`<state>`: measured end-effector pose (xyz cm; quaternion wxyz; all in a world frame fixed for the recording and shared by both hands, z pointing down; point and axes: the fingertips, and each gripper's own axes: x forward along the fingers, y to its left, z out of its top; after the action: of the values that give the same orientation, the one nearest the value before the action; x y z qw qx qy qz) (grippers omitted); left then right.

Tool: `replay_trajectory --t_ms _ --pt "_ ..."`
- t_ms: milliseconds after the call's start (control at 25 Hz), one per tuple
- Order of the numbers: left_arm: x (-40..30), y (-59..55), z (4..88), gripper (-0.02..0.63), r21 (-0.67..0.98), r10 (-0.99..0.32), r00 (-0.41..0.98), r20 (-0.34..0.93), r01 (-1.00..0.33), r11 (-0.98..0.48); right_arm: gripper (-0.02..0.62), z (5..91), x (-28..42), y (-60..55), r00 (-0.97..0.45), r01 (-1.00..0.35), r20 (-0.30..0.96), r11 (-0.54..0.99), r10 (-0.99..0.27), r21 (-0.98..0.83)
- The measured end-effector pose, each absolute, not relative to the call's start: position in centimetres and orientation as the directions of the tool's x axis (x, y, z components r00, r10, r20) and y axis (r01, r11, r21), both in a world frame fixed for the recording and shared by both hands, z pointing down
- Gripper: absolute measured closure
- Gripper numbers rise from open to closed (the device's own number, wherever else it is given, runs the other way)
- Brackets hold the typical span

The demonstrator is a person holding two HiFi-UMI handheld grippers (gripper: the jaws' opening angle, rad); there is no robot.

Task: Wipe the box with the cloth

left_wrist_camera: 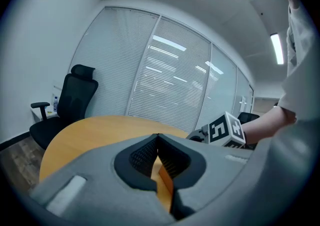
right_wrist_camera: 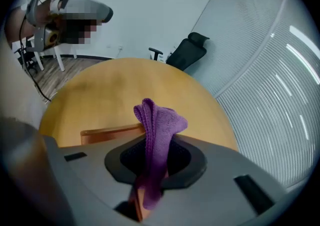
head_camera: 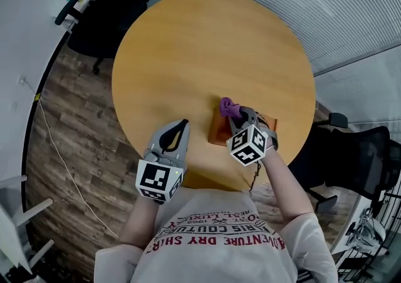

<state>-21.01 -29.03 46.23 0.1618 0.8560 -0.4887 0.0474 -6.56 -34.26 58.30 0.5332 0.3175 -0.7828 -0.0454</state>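
The purple cloth (right_wrist_camera: 157, 120) is soft, light and floppy, so we judge a pinch on a bunched fold suits it best. The right gripper (right_wrist_camera: 155, 156) holds it just so, fingers (right_wrist_camera: 179, 158) clamped on the fold and a tuft standing past the tips. Cloth and gripper sit right over the wooden box (head_camera: 218, 130); touching or not, we cannot tell. Left of the box, the left gripper (head_camera: 178, 126) hovers over the tabletop (head_camera: 200, 56) edge, fingers together, empty.
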Motion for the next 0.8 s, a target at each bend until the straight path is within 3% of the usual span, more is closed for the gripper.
replay_trajectory --t_ms 520,800 --pt "-21.3 -28.5 47.1 0.597 0.224 -0.829 0.493 0.265 -0.867 -0.444 0.522 61.8 -6.9 -33.5 -0.141 -0.242 0.860 0.859 -0.491 0.451" --pt "-21.3 -28.5 46.9 0.597 0.209 -0.822 0.501 0.271 -0.864 -0.457 0.522 62.0 -7.4 -31.7 -0.137 -0.215 0.889 0.890 -0.436 0.403"
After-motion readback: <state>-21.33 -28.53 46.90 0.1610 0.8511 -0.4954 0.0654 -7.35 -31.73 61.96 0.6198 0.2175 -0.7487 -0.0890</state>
